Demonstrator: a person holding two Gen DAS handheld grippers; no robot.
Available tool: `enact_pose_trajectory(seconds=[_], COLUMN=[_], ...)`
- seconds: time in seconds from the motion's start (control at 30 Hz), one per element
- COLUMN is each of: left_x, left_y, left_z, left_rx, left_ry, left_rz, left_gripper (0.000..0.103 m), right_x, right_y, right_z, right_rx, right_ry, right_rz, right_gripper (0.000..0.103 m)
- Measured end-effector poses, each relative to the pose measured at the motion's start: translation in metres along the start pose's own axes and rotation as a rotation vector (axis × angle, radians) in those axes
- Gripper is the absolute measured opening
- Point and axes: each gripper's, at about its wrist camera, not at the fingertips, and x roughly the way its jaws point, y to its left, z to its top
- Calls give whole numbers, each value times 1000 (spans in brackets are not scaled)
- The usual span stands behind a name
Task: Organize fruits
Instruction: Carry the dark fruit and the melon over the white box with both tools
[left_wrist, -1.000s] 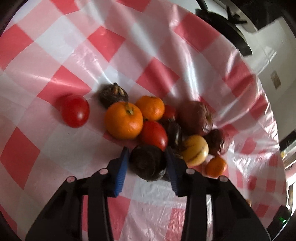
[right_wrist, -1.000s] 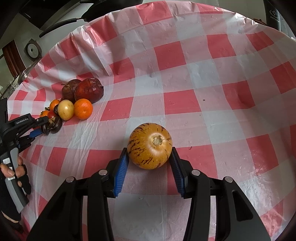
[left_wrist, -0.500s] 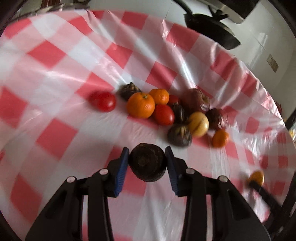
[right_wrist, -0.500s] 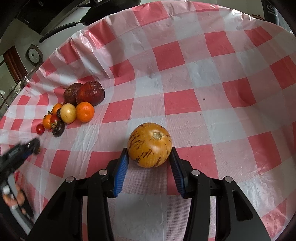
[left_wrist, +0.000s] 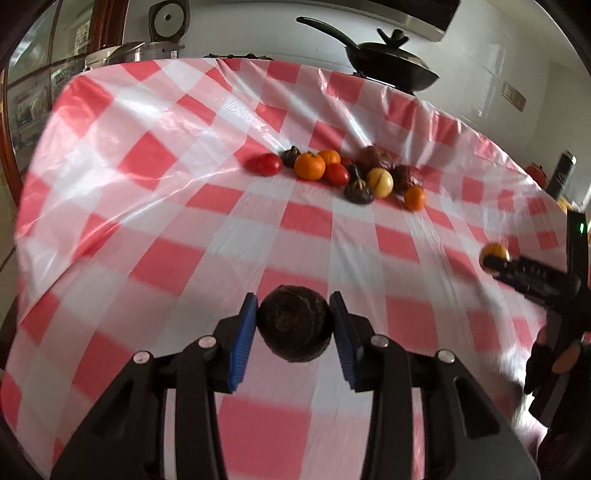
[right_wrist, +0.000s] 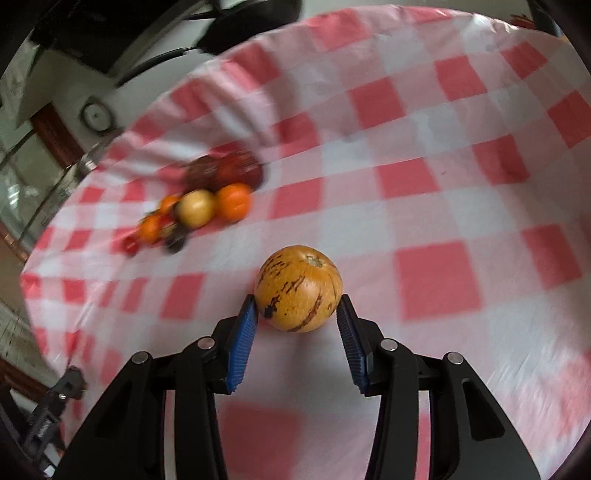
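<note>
My left gripper (left_wrist: 293, 306) is shut on a dark brown round fruit (left_wrist: 293, 328), held above the red-and-white checked cloth (left_wrist: 177, 236). A cluster of fruits (left_wrist: 340, 173) lies far ahead: a red tomato (left_wrist: 265, 164), oranges (left_wrist: 309, 166), a yellow fruit (left_wrist: 379, 182) and several dark ones. My right gripper (right_wrist: 297, 301) is shut on an orange-yellow fruit with brown stripes (right_wrist: 298, 288). The same cluster (right_wrist: 199, 206) shows blurred to its upper left. In the left wrist view the right gripper's fingers (left_wrist: 517, 269) and its striped fruit (left_wrist: 494, 253) appear at the right edge.
A black frying pan (left_wrist: 391, 66) and a metal pot (left_wrist: 129, 51) stand beyond the table's far edge. A gloved hand (left_wrist: 554, 354) holds the right gripper at the right border. The cloth's left edge (right_wrist: 33, 295) drops off near the cluster.
My left gripper has pulled back from the cluster with the dark fruit, so the cluster now lies far off. My right gripper has shifted with the striped fruit, which has tilted in the jaws.
</note>
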Motion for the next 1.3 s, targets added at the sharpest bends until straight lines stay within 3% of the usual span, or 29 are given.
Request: enact_pose_trajectory(seconds=[0.23,0.33,0.4,0.5,0.63,0.7,0.77,0.9,1.1,1.2,1.3], left_x=[-37,-47,-53,-62,-64,-67,-68,-69,-74,-80,-86], left_y=[33,50,59,73,88,88,89,95,100,103,109], left_z=[-38,-51,-57,-66,-76,-78,-78,-80,-84,-89,-94], left_rx=[-11,-29,-28,-38,-60,-37,-34,-63,-62,-66,-81], left_ry=[5,13,11,12,25,13,9,-6,-7,-9,-17], left_rz=[28,50,69,86,65,77,74,58,40,32,26], left_gripper=[41,41,41,41,41,41,41,41,41,41,41], right_x=[-18,-23,-28,-26,-11,-13,-14,-4,36,47,55], right_y=[86,113,134,154,146,138,140,164,200,209,222], right_z=[-56,-79,-93,-107,-116,-112,-109,-106,-100,-95,-97], right_rx=[-166,-215,-254,-342,-306,-277,-284,-356,-416,-430,-498], right_ry=[40,61,70,73,112,109,90,116,151,146,143], right_rz=[98,132,150,96,58,77,64,94,63,43,5], right_gripper=[44,30,30,30,31,35,65,71,68,61,46])
